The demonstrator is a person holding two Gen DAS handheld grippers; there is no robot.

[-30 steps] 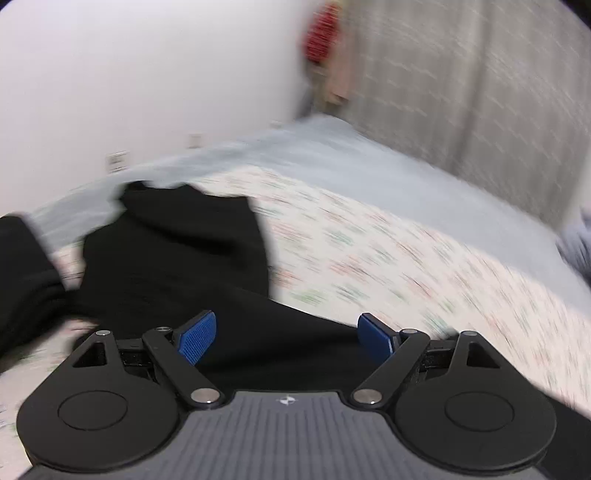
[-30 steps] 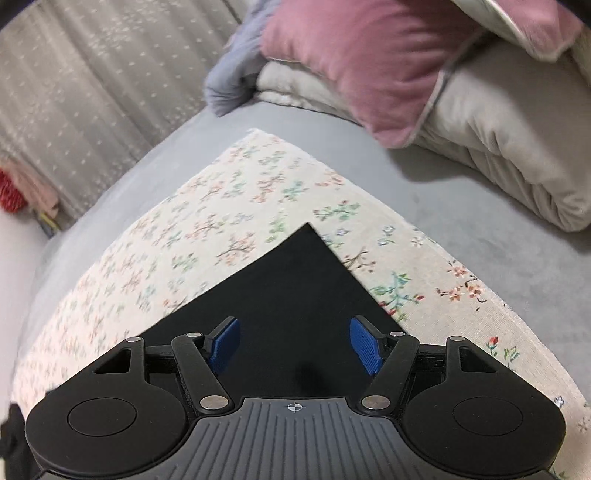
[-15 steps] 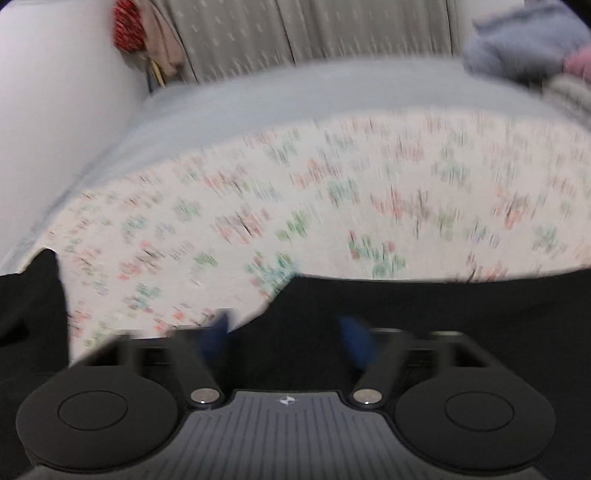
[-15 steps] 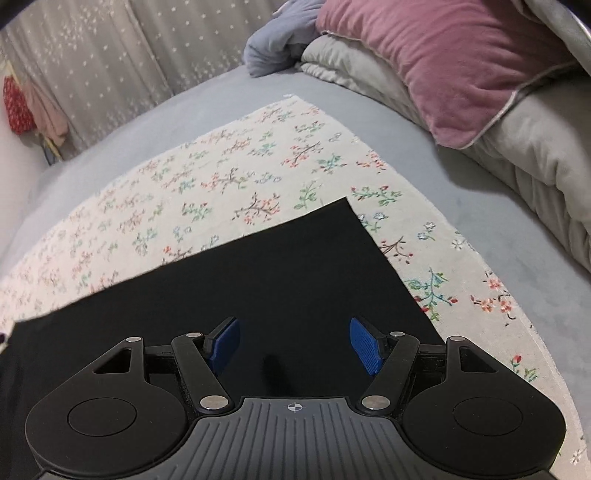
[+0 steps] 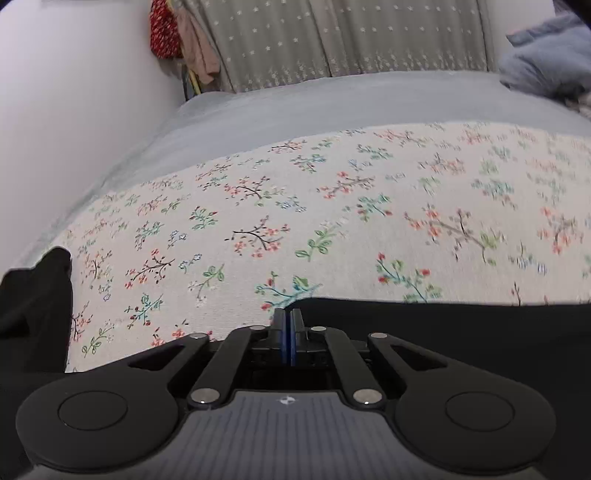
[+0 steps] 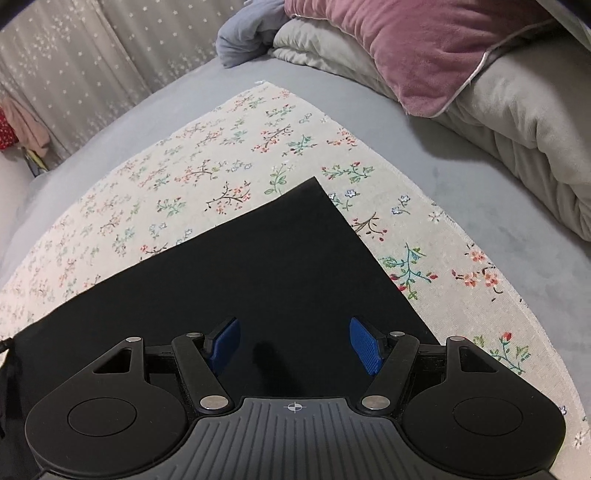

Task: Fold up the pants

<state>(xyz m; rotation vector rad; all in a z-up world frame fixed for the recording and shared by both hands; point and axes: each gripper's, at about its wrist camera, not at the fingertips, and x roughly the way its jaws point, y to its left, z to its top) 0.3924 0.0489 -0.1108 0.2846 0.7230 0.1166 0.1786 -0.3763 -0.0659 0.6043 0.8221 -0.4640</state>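
Note:
Black pants (image 6: 240, 273) lie flat on a floral cloth (image 6: 229, 158) on the bed. In the right wrist view their leg end forms a sharp corner pointing away. My right gripper (image 6: 293, 347) hovers open over the black fabric, blue pads apart, holding nothing. In the left wrist view the pants (image 5: 461, 332) fill the lower right, with another black part (image 5: 33, 306) at the left edge. My left gripper (image 5: 287, 332) is shut at the pants' upper edge, where the fabric meets the floral cloth (image 5: 332, 206); whether cloth sits between the pads is hidden.
A grey bedsheet (image 6: 424, 155) surrounds the floral cloth. A pink pillow (image 6: 413, 44) and grey duvet (image 6: 524, 122) are piled at the right. A grey-blue garment (image 6: 243, 37) lies by the starred curtain (image 5: 332, 37). A white wall (image 5: 74, 110) borders the left; red cloth (image 5: 160, 29) hangs there.
My left gripper swung from the bunched pants to the pants' edge and closed its fingers. The right gripper stayed open over the leg end, shifting its view slightly.

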